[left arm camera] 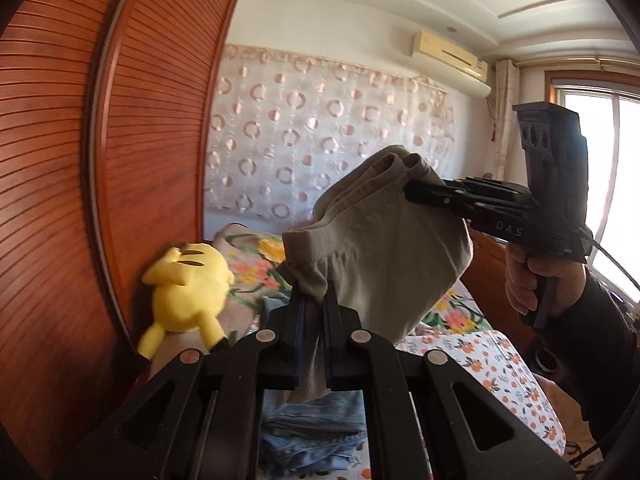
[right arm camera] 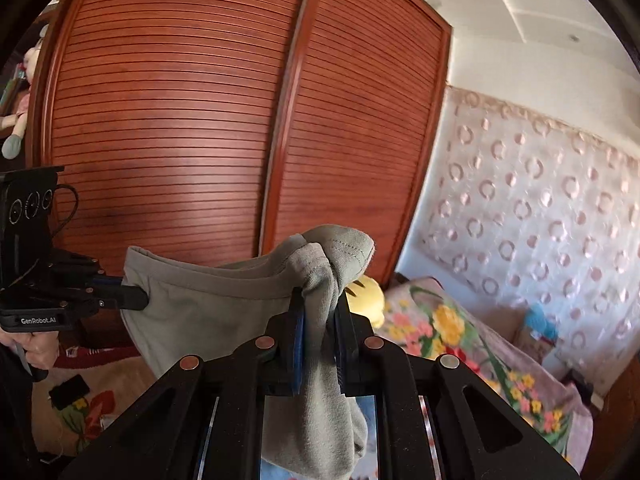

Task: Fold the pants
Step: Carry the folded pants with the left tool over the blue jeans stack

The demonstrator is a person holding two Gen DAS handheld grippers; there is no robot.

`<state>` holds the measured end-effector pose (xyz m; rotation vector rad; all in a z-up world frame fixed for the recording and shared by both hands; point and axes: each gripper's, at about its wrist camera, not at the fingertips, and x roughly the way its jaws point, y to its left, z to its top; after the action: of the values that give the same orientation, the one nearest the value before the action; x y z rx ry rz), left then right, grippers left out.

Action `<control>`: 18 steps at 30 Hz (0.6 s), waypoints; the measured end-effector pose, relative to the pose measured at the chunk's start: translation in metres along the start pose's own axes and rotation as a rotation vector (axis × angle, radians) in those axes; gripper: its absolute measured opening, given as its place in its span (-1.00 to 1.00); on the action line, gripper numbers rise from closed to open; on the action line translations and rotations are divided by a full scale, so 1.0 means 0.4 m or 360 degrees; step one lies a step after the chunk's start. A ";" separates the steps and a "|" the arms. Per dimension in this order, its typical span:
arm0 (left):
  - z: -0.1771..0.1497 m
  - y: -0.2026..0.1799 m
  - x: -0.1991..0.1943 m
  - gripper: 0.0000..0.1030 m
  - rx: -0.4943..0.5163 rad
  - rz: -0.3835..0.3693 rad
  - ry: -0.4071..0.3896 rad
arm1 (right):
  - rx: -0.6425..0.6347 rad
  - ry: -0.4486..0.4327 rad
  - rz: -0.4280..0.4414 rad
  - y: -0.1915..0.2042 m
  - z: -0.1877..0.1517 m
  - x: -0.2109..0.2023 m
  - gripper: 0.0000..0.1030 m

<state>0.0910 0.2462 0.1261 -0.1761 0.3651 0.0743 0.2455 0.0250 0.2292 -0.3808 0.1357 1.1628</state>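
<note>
- The left gripper [left arm camera: 314, 312] is clenched on a bunched corner of the grey-green pants [left arm camera: 372, 256]; cloth fills the narrow gap between its blue-lined pads and hangs down behind them.
- The right gripper [right arm camera: 320, 320] is likewise clamped on a gathered fold of the same pants [right arm camera: 208, 300]; a knot of fabric bulges above its fingers and a tail of cloth drops below between the black arms.
- In the left wrist view the right gripper [left arm camera: 412, 192] comes in from the right, its tips buried in the upper edge of the garment, held by a hand [left arm camera: 536, 280] in a dark sleeve.
- In the right wrist view the left gripper [right arm camera: 138, 298] comes in from the left, pinching the waistband end.
- The pants hang in the air between the two tools, stretched loosely from one to the other, clear of the bed.
- Below them lies a bed with a floral sheet [left arm camera: 492, 356]; a pile of blue denim [left arm camera: 316, 436] sits on it under the left tool; a yellow plush toy [left arm camera: 188, 288] lies beside the wardrobe.
- A red-brown louvred wardrobe [right arm camera: 200, 120] fills one side of the room; a sheer curtain with ring patterns [left arm camera: 320, 136] covers the far wall; an air conditioner [left arm camera: 452, 60] is mounted above it; a bright window [left arm camera: 600, 160] is at the right.
</note>
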 end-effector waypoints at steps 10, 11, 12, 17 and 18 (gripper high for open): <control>-0.111 0.040 0.084 -0.84 -0.0080 0.0023 0.0232 | 0.0145 0.0252 0.0147 -0.132 -0.204 0.147 -0.76; -0.127 0.033 0.104 -0.84 -0.0085 0.0007 0.0260 | 0.0147 0.0286 0.0141 -0.146 -0.224 0.156 -0.76; -0.134 0.022 0.117 -0.84 -0.0086 -0.0004 0.0278 | 0.0147 0.0313 0.0135 -0.158 -0.241 0.162 -0.76; -0.170 -0.011 0.183 -0.84 -0.0090 -0.0024 0.0364 | 0.0121 0.0418 0.0088 -0.218 -0.305 0.199 -0.76; -0.172 -0.010 0.195 -0.84 -0.0100 -0.0019 0.0377 | 0.0123 0.0433 0.0080 -0.232 -0.318 0.201 -0.76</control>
<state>0.1399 0.2328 0.0352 -0.2499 0.5981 0.0532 0.3737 0.0172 0.1079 -0.4681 0.4282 1.1474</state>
